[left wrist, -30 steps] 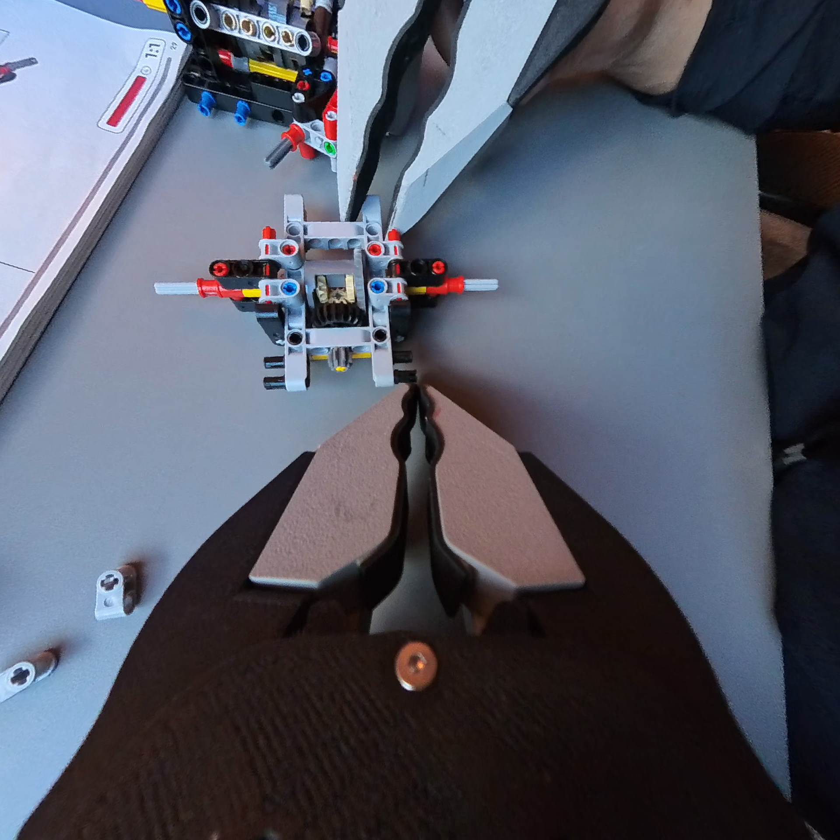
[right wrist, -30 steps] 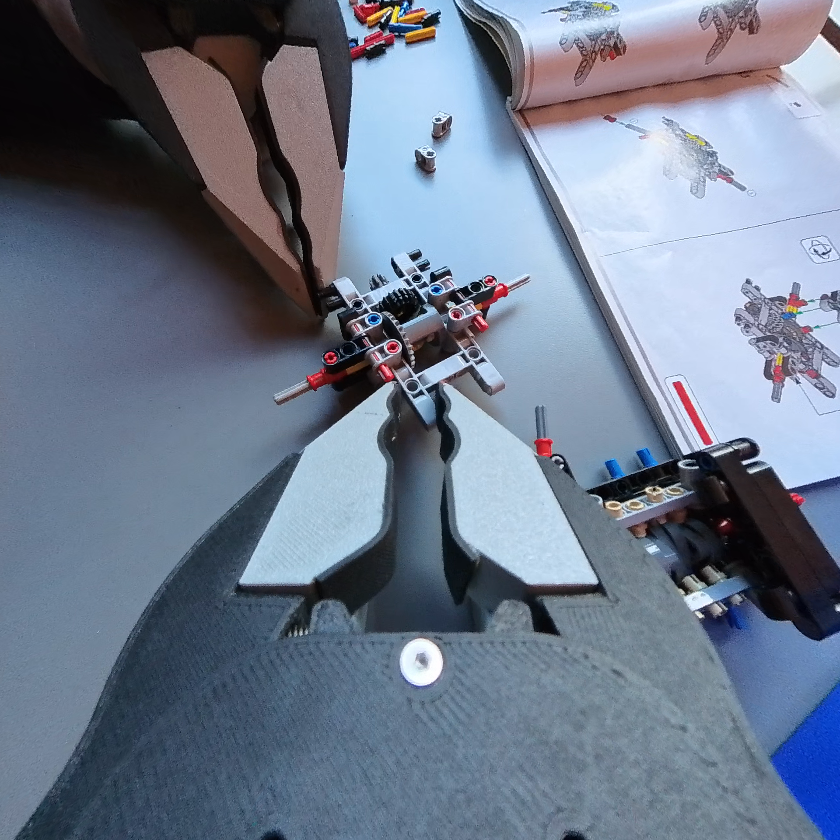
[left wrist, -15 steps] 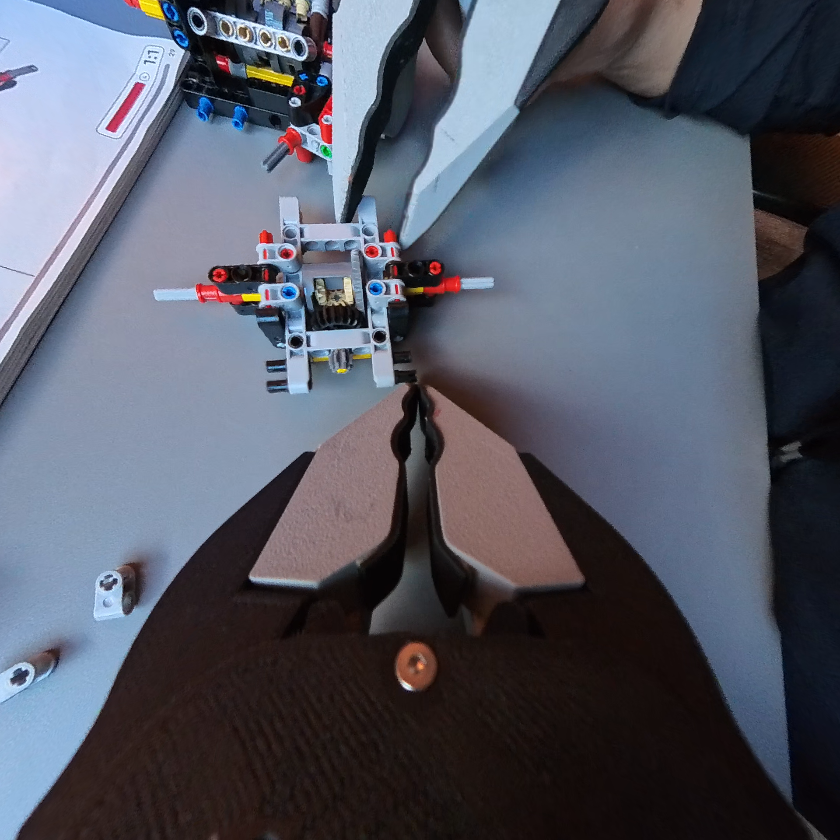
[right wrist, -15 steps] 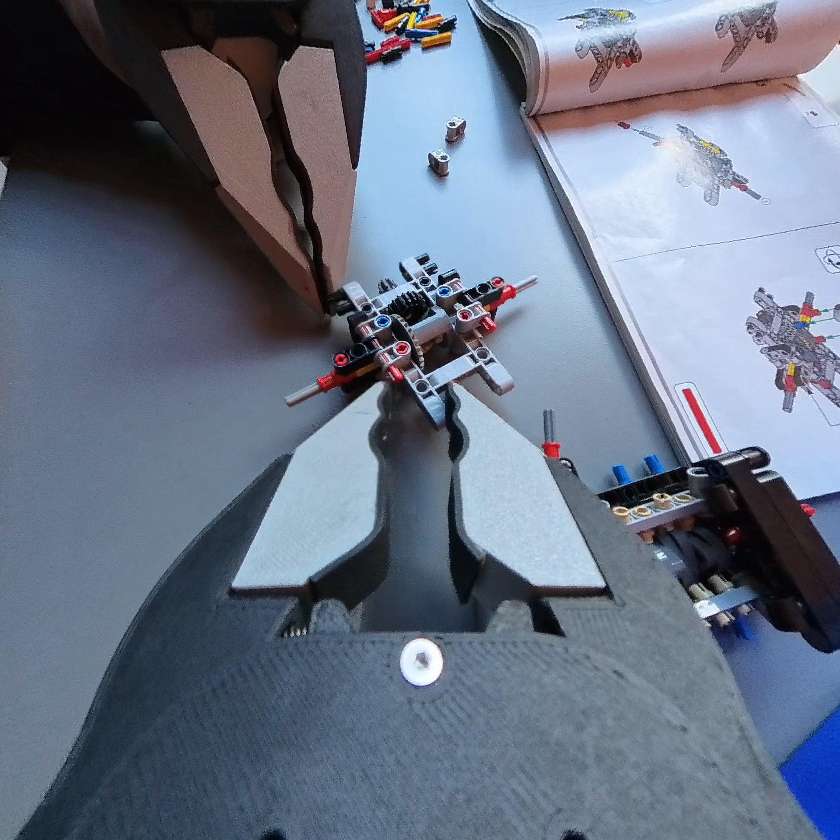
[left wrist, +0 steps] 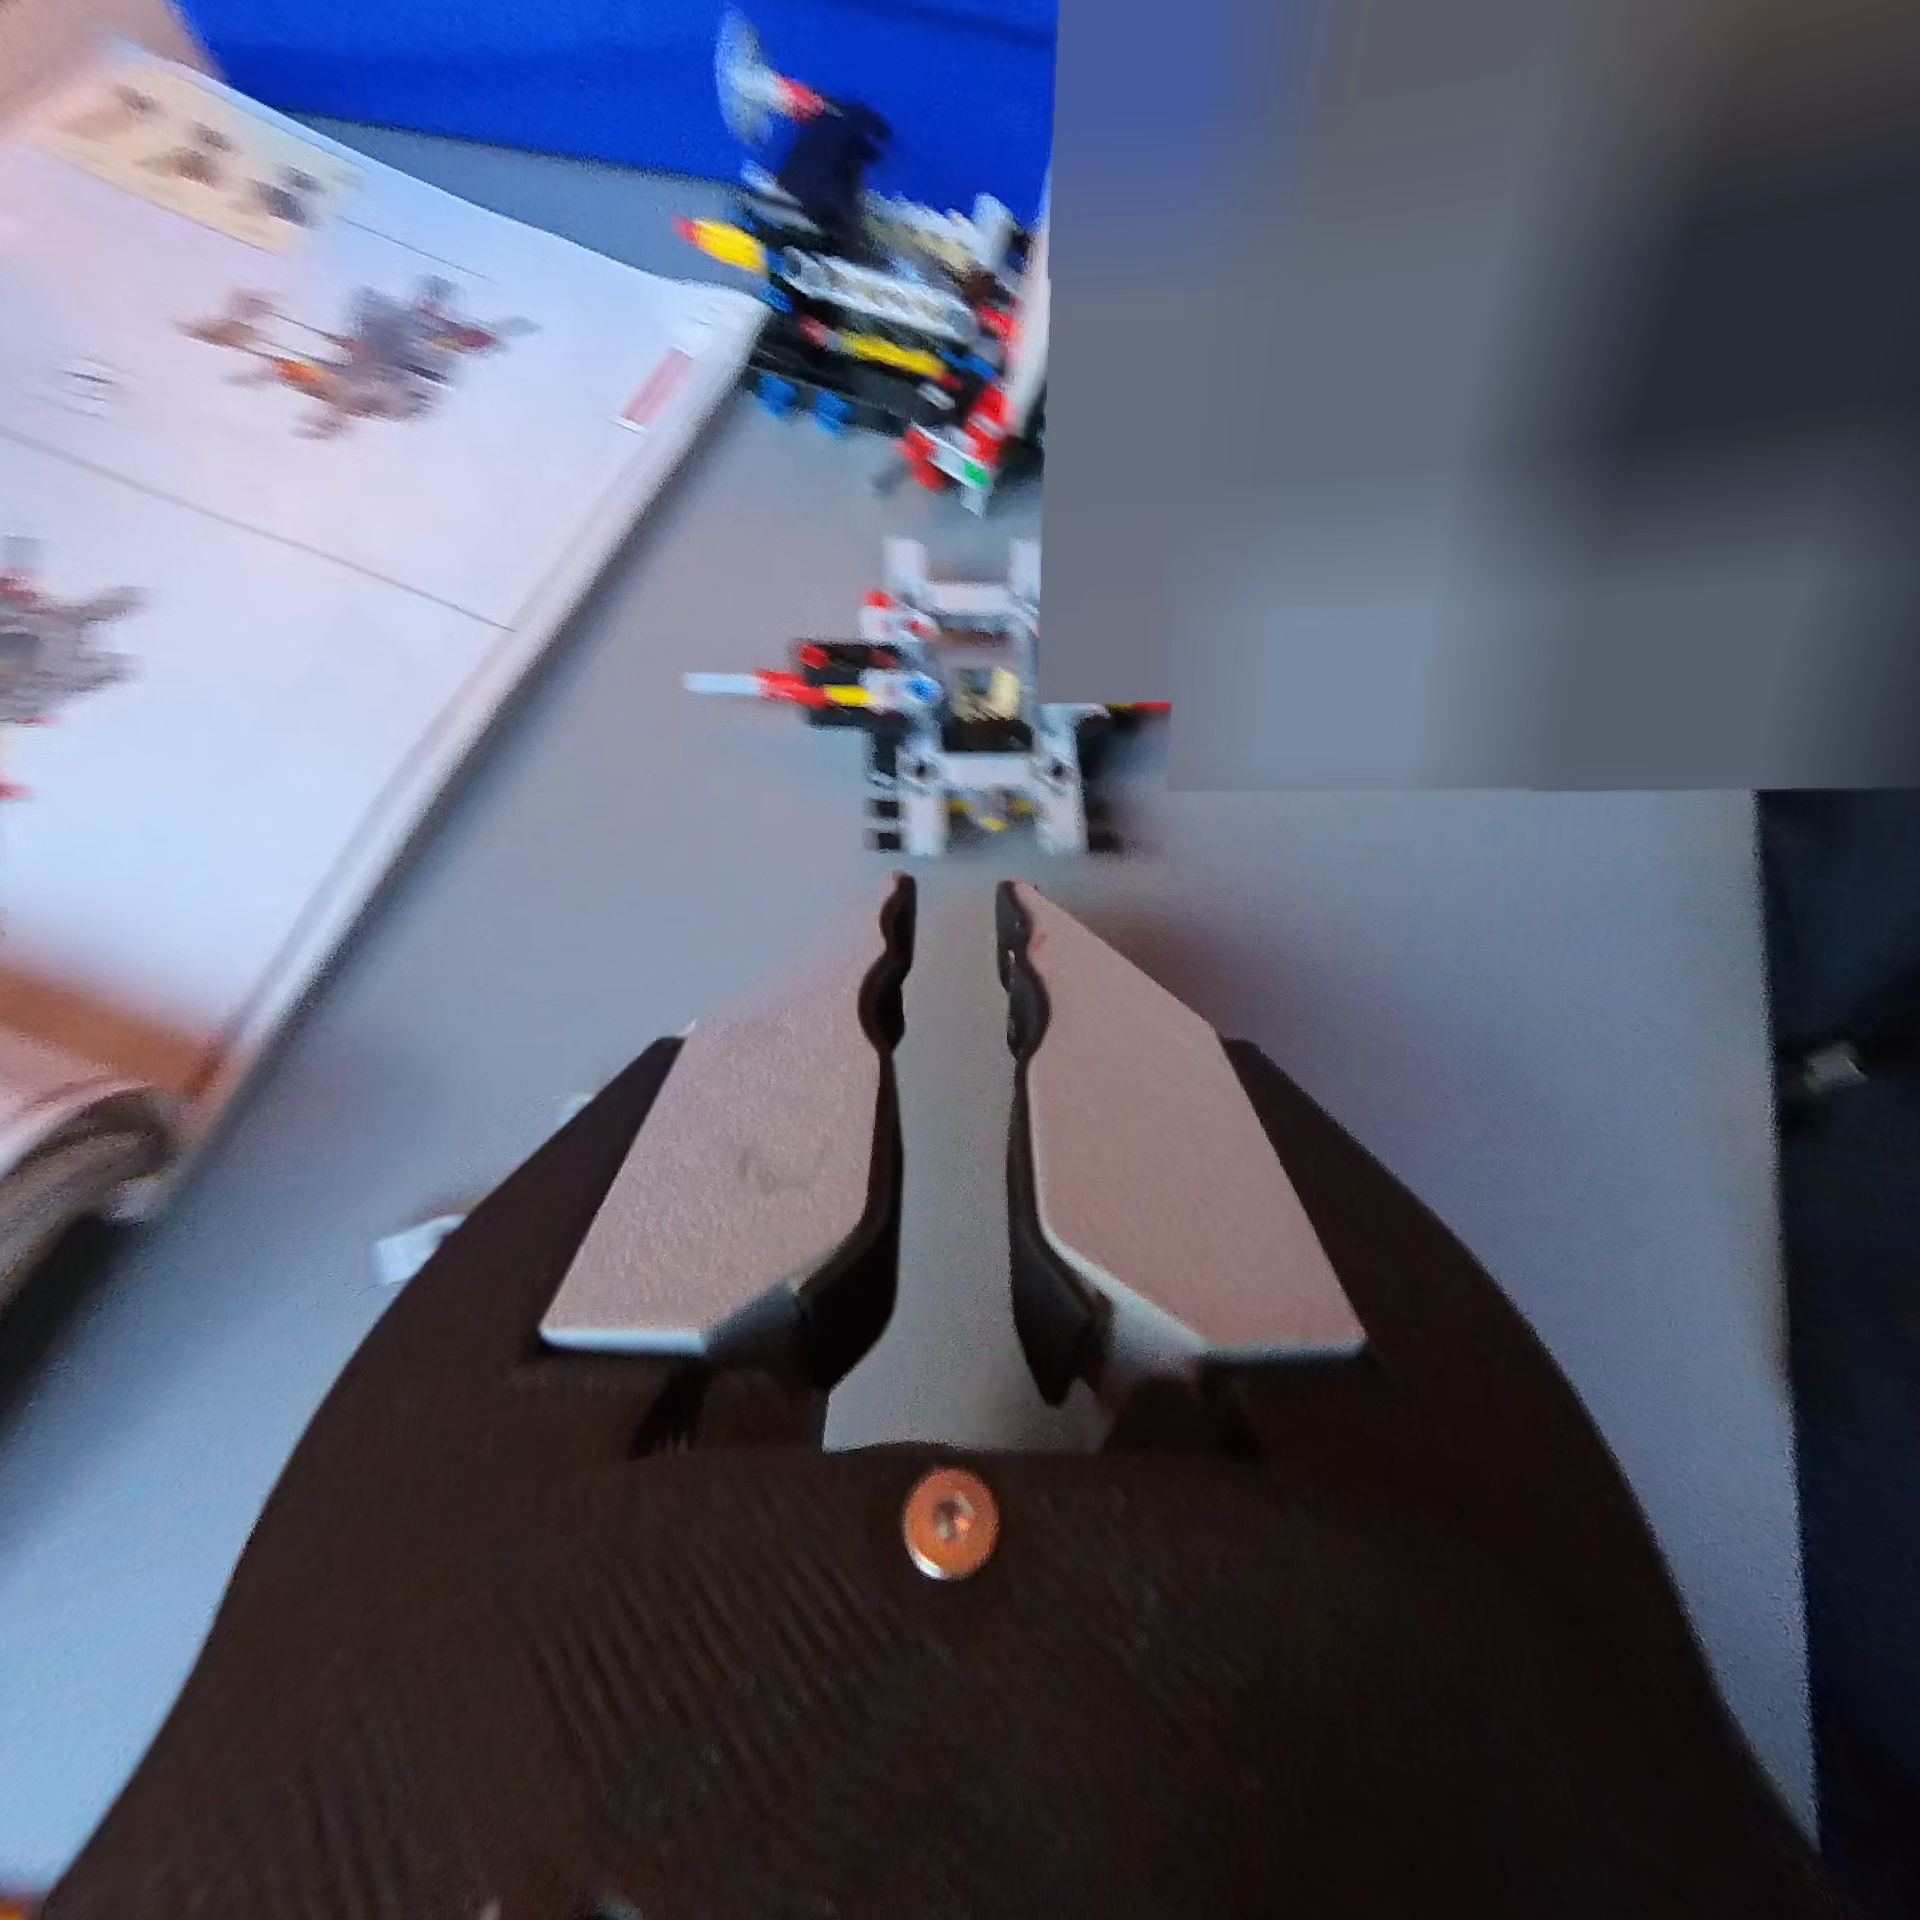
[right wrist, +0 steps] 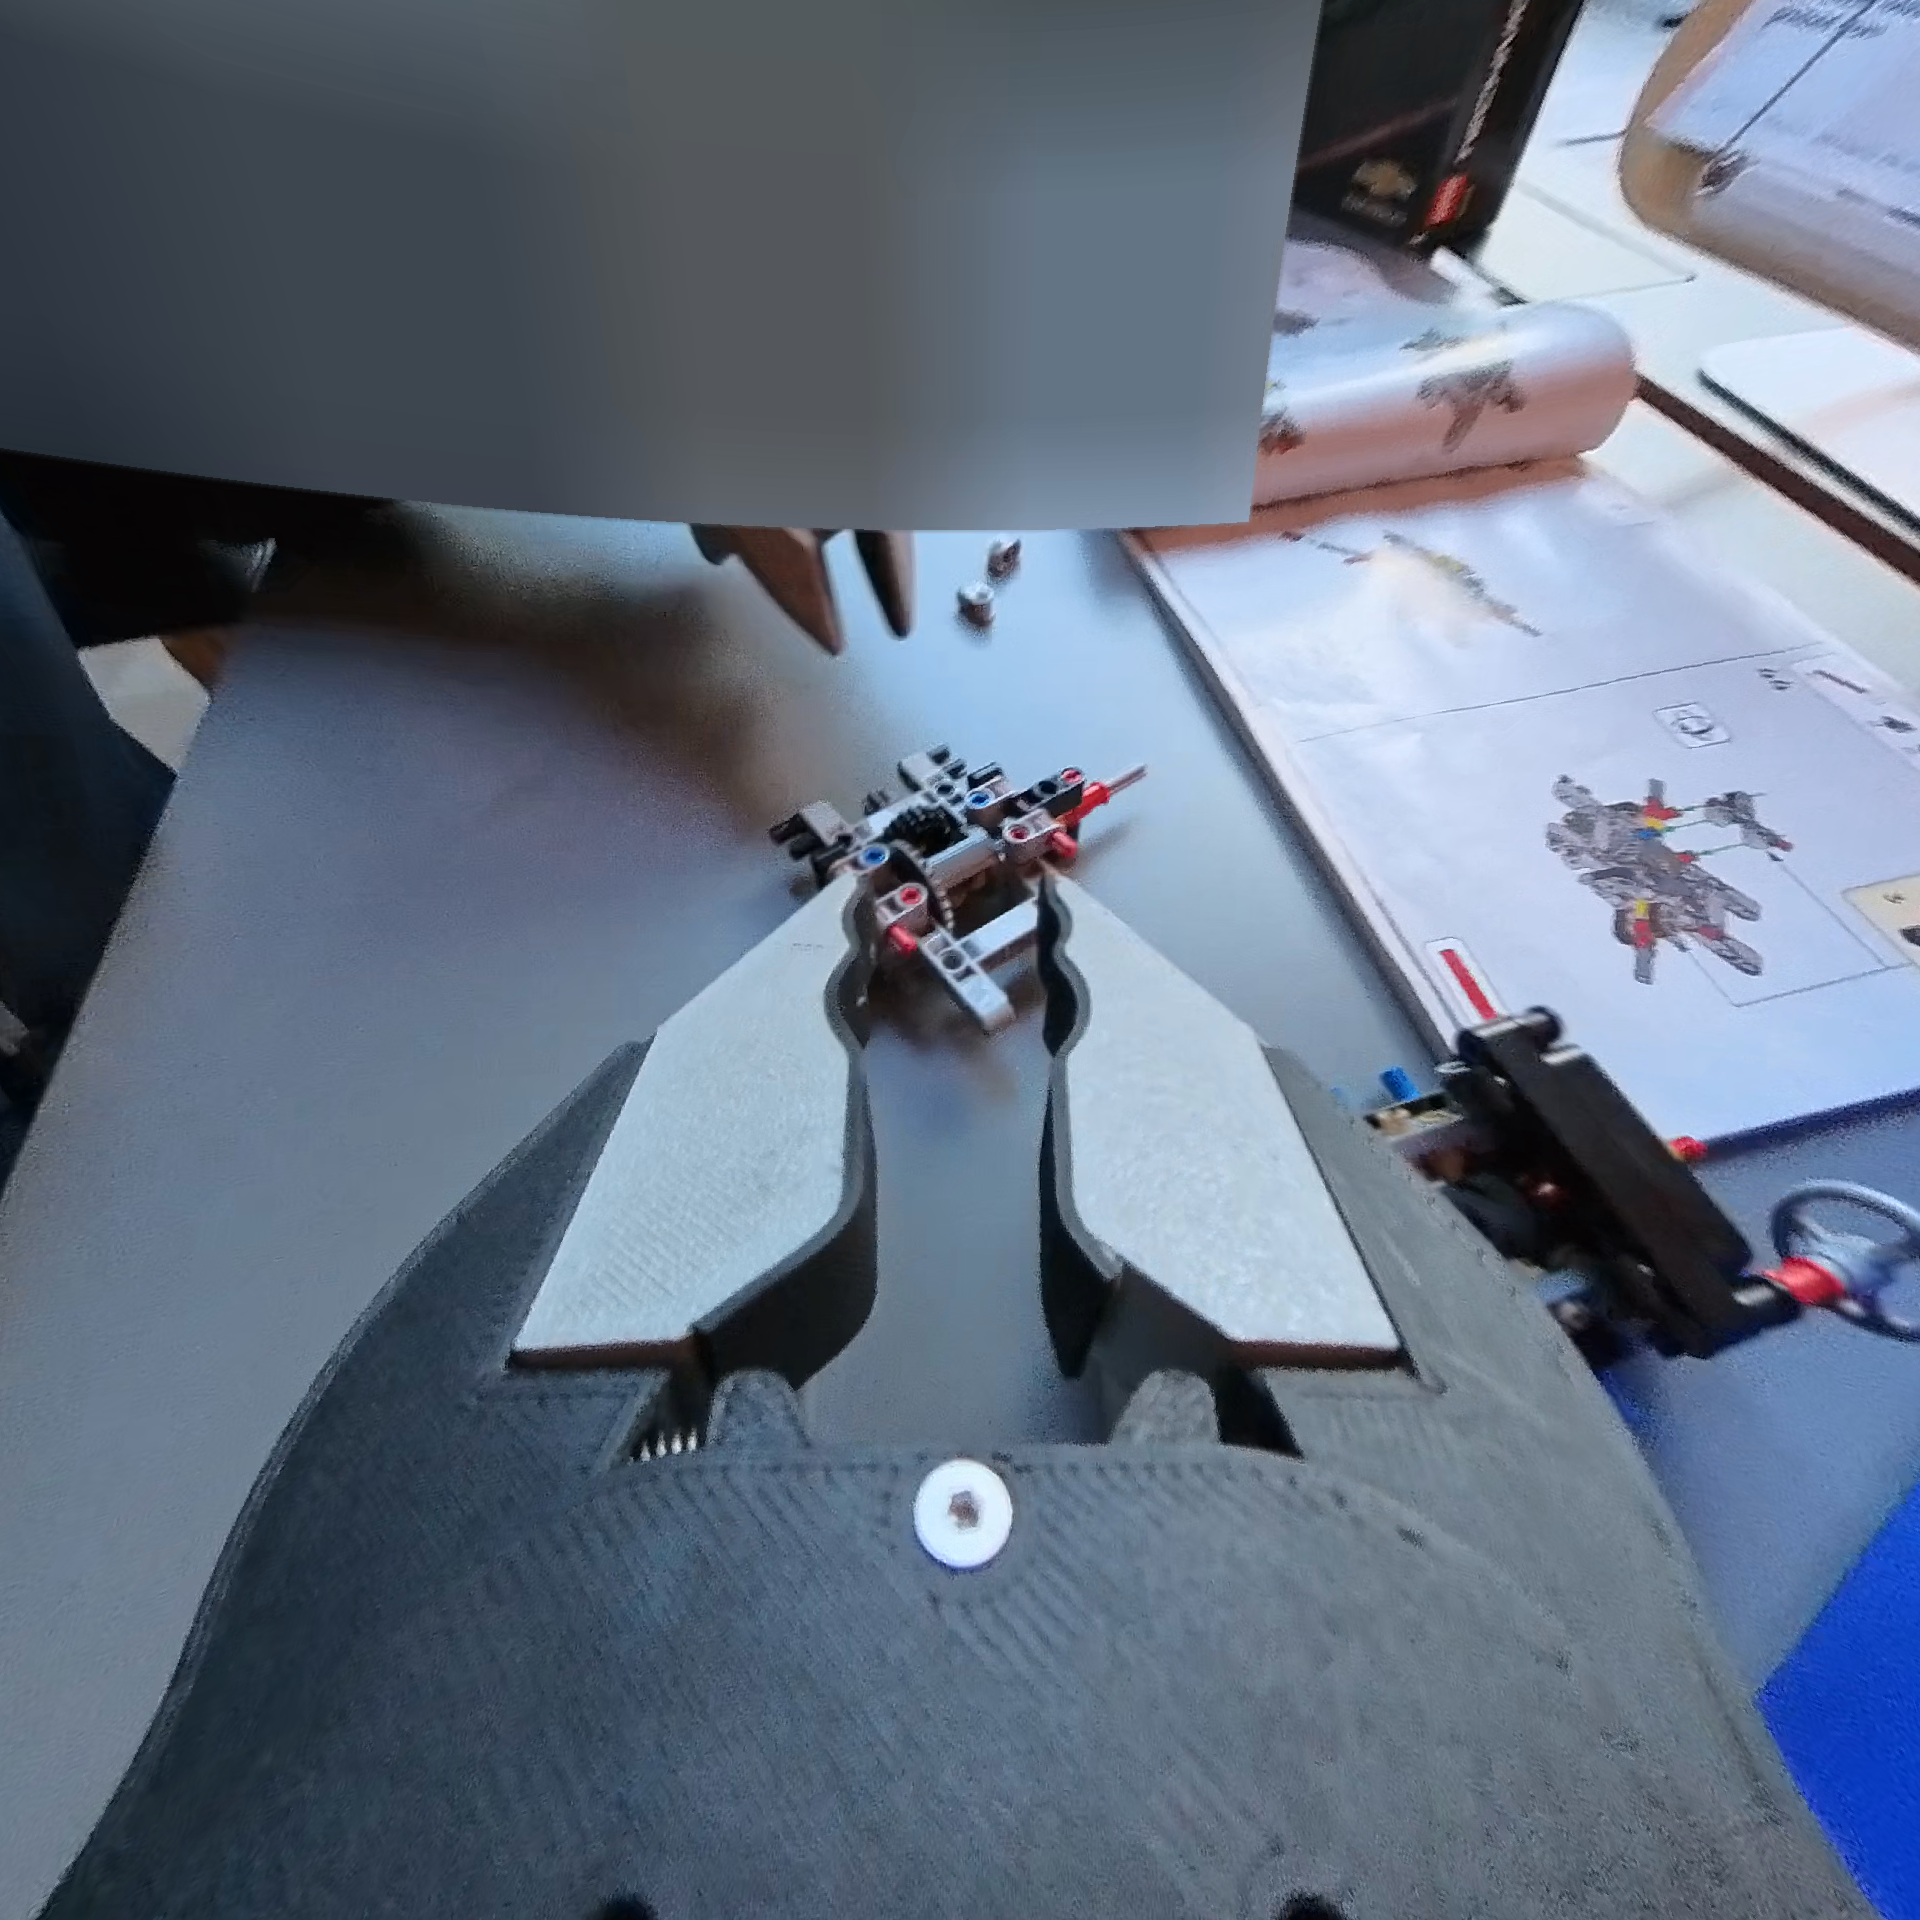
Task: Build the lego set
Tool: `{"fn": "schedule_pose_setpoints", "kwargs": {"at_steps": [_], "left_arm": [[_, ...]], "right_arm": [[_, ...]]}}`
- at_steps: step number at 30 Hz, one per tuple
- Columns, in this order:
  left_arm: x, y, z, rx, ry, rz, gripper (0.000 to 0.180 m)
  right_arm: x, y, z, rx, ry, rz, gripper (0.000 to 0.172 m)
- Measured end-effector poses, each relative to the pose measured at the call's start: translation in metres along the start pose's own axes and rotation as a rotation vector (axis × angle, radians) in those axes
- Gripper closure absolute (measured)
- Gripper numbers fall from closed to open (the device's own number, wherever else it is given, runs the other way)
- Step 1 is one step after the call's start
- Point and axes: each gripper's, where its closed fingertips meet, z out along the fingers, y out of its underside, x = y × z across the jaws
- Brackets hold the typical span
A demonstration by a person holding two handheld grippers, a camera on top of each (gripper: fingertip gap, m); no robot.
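A small grey, black and red brick assembly with a gear lies on the grey table. My right gripper is open. Its fingertips stand on either side of the assembly's near grey frame and do not clamp it. My left gripper is open and empty, a short way back from the same assembly, which is blurred there. The left gripper also shows far off in the right wrist view, beyond the assembly.
An open instruction booklet lies beside the assembly. A bigger black brick build stands near the right gripper. Two small grey connectors lie farther off. A black box stands at the back. Blurred patches cover part of both views. There is about 10 centimeters between the tips of the two grippers.
The right jaws have widened and let go of the assembly's grey frame. The left gripper was shut at the assembly's edge; it has opened and pulled back. Both views have tilted up.
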Motion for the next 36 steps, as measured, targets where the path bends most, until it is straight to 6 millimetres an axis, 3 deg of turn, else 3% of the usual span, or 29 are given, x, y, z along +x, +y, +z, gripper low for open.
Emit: {"fn": "schedule_pose_setpoints", "kwargs": {"at_steps": [4,9,13,17,31,36], "left_arm": [[-0.046,-0.042,-0.007,0.068,-0.162,-0.071,0.144],[-0.086,-0.076,0.027,-0.032,-0.191,0.018,0.136],[-0.102,-0.062,0.064,-0.216,-0.137,0.036,0.129],[-0.108,-0.045,0.082,-0.323,-0.137,0.076,0.129],[-0.113,-0.048,0.078,-0.266,-0.011,-0.034,0.136],[-0.125,-0.044,0.074,-0.293,-0.101,0.025,0.154]], "right_arm": [[0.013,-0.015,-0.015,0.111,0.037,0.055,0.139],[0.022,-0.024,-0.031,0.191,0.067,0.093,0.14],[0.021,-0.027,-0.035,0.199,0.087,0.073,0.139],[0.018,-0.03,-0.036,0.192,0.103,0.034,0.139],[0.018,-0.019,-0.026,0.139,0.072,0.058,0.137],[0.019,-0.014,-0.023,0.115,0.076,0.052,0.137]]}}
